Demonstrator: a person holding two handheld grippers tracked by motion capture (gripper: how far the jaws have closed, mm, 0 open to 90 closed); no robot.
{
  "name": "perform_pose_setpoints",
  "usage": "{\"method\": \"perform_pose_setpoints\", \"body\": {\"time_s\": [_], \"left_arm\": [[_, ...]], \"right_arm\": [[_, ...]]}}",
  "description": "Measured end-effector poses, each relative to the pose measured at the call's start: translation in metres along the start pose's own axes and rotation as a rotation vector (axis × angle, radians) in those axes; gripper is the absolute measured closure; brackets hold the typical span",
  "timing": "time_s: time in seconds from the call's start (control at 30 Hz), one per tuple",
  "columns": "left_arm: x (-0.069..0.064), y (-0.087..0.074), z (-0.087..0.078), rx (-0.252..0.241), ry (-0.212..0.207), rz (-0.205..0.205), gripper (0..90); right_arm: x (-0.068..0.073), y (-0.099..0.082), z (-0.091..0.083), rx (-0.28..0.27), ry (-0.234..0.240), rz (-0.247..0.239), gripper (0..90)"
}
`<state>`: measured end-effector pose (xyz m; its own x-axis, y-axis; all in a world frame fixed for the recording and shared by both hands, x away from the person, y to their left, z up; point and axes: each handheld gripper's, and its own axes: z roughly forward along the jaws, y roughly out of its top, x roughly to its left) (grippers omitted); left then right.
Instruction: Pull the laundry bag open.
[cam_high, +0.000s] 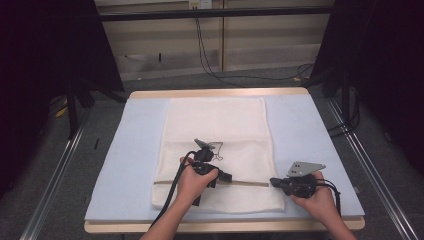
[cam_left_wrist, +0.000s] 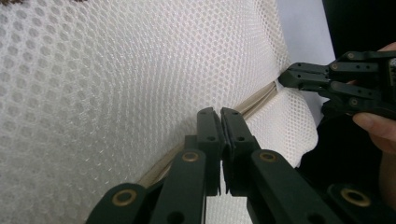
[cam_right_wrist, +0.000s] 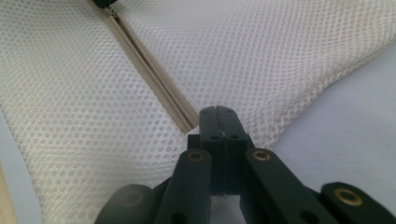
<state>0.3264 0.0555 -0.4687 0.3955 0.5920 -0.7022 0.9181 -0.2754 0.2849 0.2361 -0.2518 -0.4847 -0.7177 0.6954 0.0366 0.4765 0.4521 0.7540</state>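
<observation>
We found a white mesh bag flat on the blue mat that covered the worktop, its beige zip running across near the person's edge. The left gripper sat over the zip about midway along; in its own view the jaws met tight at the zip line, but we could not tell whether they pinched the slider or the fabric. The right gripper lay at the bag's right edge, level with the zip's end. Its jaws were clenched on the mesh just beside the end of the zip. Both hands rested low over the bag's near part.
</observation>
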Motion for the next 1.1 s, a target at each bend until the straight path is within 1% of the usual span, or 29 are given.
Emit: {"method": "perform_pose_setpoints", "body": {"time_s": [0.03, 0.1, 0.17, 0.23, 0.37, 0.4, 0.47, 0.5, 0.53, 0.57, 0.67, 0.73, 0.83, 0.87, 0.9, 0.93, 0.97, 1.0, 1.07, 1.1], "left_arm": [[0.001, 0.0, 0.0, 0.004, -0.011, -0.001, 87.3], [0.001, 0.0, -0.001, 0.005, -0.016, -0.002, 87.3], [0.002, 0.0, -0.001, 0.012, -0.005, 0.002, 87.2], [0.003, 0.0, -0.001, 0.009, -0.01, -0.004, 87.3], [0.003, 0.0, -0.001, 0.008, -0.015, -0.001, 87.3], [0.003, -0.001, -0.002, 0.009, -0.005, 0.006, 87.3], [0.004, -0.001, -0.003, 0.01, -0.022, 0.0, 87.3], [0.005, -0.001, -0.004, 0.017, -0.014, 0.004, 87.3], [0.006, -0.001, -0.004, 0.01, -0.02, -0.001, 87.3], [0.006, -0.002, -0.004, 0.01, -0.036, -0.008, 87.3], [0.007, -0.002, -0.005, 0.01, -0.022, -0.005, 87.3], [0.007, -0.002, -0.005, 0.007, -0.026, -0.01, 87.3], [0.007, -0.002, -0.006, 0.006, -0.028, -0.007, 87.2], [0.008, -0.002, -0.006, 0.004, -0.02, 0.001, 87.3], [0.008, -0.002, -0.007, 0.003, -0.029, -0.009, 87.3], [0.008, -0.002, -0.007, 0.004, -0.031, -0.006, 87.3], [0.009, -0.003, -0.008, -0.001, -0.024, -0.011, 87.3], [0.01, -0.003, -0.009, 0.005, -0.037, -0.018, 87.3], [0.01, -0.003, -0.01, 0.003, -0.032, -0.018, 87.2], [0.01, -0.003, -0.011, 0.006, -0.04, -0.02, 87.3]], "right_arm": [[0.0, 0.0, 0.0, 0.0, 0.0, -0.001, 90.0], [0.0, 0.0, 0.0, 0.0, 0.001, -0.002, 90.0], [0.0, 0.0, 0.0, 0.0, -0.001, -0.002, 90.0], [0.0, 0.0, 0.0, 0.0, -0.001, -0.002, 90.0], [0.0, 0.0, 0.0, 0.0, 0.001, -0.001, 90.0], [0.0, 0.0, 0.0, 0.0, 0.0, -0.001, 90.0], [0.0, 0.0, 0.0, -0.001, 0.0, -0.001, 90.0], [0.0, 0.0, 0.0, -0.001, 0.0, -0.002, 90.0], [0.0, 0.0, 0.0, 0.0, 0.0, -0.001, 90.0], [0.0, 0.0, 0.0, -0.001, 0.001, -0.001, 90.0], [0.0, 0.0, 0.0, -0.001, 0.001, -0.001, 90.0], [0.0, 0.0, 0.0, -0.001, 0.001, -0.002, 90.0], [0.0, 0.0, 0.0, -0.001, 0.001, -0.001, 90.0], [0.0, 0.0, 0.0, -0.001, 0.001, 0.0, 90.0], [0.0, 0.0, 0.0, -0.001, 0.001, 0.0, 90.0], [0.0, 0.0, 0.0, -0.001, 0.001, 0.001, 90.0], [0.0, 0.0, 0.0, 0.001, -0.001, 0.001, 90.0], [0.0, 0.0, 0.0, 0.002, -0.001, 0.003, 90.0], [0.0, 0.0, 0.0, 0.002, -0.003, 0.004, 90.0], [0.0, 0.0, 0.0, 0.002, -0.001, 0.003, 90.0]]}}
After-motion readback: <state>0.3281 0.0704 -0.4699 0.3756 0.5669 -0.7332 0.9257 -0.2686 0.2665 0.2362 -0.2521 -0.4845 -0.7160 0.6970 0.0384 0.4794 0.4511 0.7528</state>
